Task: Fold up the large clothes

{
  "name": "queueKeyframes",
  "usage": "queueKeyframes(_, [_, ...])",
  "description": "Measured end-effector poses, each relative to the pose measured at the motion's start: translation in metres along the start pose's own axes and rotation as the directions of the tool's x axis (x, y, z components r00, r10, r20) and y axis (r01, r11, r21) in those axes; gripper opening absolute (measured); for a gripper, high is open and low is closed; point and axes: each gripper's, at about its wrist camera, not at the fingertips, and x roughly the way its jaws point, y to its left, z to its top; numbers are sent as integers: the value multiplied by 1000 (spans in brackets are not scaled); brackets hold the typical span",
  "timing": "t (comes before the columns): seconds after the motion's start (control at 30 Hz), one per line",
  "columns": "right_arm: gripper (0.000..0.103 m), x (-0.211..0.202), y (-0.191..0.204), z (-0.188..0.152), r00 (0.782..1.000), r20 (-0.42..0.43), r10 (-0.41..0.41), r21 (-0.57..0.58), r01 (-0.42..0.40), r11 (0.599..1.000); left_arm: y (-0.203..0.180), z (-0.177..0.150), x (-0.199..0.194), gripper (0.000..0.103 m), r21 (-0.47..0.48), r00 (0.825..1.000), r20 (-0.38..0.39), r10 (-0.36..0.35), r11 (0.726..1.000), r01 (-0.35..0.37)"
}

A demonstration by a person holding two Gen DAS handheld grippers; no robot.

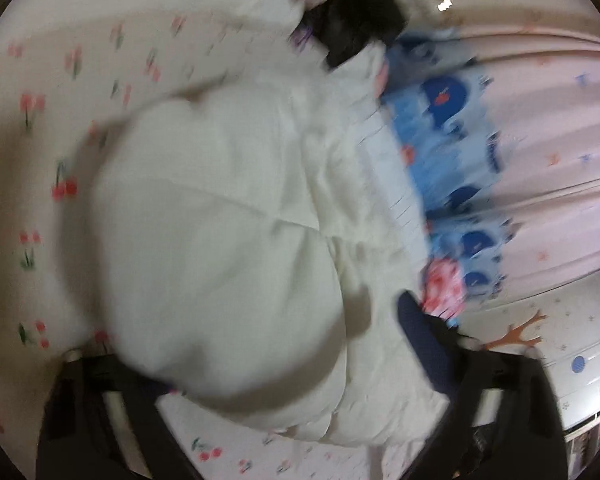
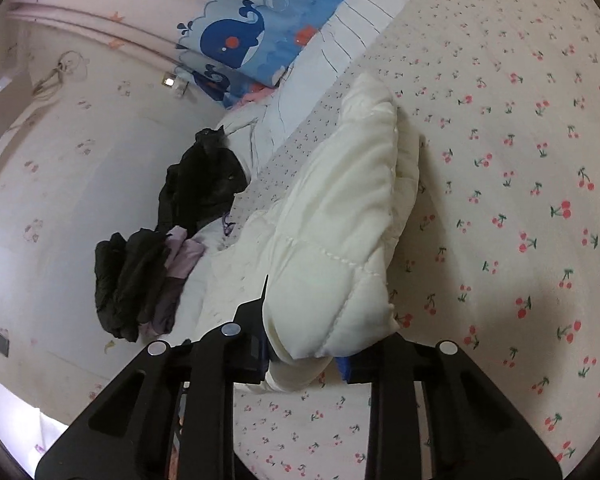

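A cream quilted puffer jacket (image 1: 228,232) lies bunched on a bed sheet printed with cherries (image 1: 24,168); the left wrist view is blurred by motion. My left gripper (image 1: 284,364) has its jaws wide apart around the jacket's near edge; one dark fingertip (image 1: 420,320) shows on the right. In the right wrist view the jacket (image 2: 340,216) runs away from me. My right gripper (image 2: 306,356) is shut on its near corner, with fabric bulging between the pads.
A pile of black and lilac clothes (image 2: 152,272) lies left of the jacket against the wall. A blue whale-print pillow (image 2: 244,36) and striped white bedding (image 2: 340,40) sit at the bed's head. Cherry sheet (image 2: 520,200) spreads to the right.
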Motion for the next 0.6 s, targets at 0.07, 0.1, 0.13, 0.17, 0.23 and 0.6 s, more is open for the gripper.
queueKeyframes(0.07, [24, -1, -9, 1, 1000, -10, -20, 44, 20, 999, -11, 1, -5, 65, 71, 1000, 20, -15, 997, 13])
queueKeyframes(0.1, [25, -2, -19, 0, 999, -30, -30, 86, 33, 996, -11, 2, -2, 65, 88, 1000, 8, 1, 996, -1])
queueKeyframes(0.13, [27, -1, -30, -2, 998, -59, -38, 138, 45, 989, -8, 2, 6, 65, 80, 999, -25, 37, 996, -35])
queueKeyframes(0.17, [32, -1, -44, -6, 994, -89, -65, 212, 82, 974, -3, 2, 13, 65, 60, 996, -57, 63, 996, -60])
queueKeyframes(0.23, [35, -3, -50, -8, 992, -90, -85, 238, 105, 966, 7, 4, 18, 72, 15, 992, -85, 92, 996, -91])
queueKeyframes(0.6, [81, -44, 88, -15, 817, 455, -354, -200, 481, 854, -3, 17, 35, 94, 48, 989, -30, 148, 988, -147])
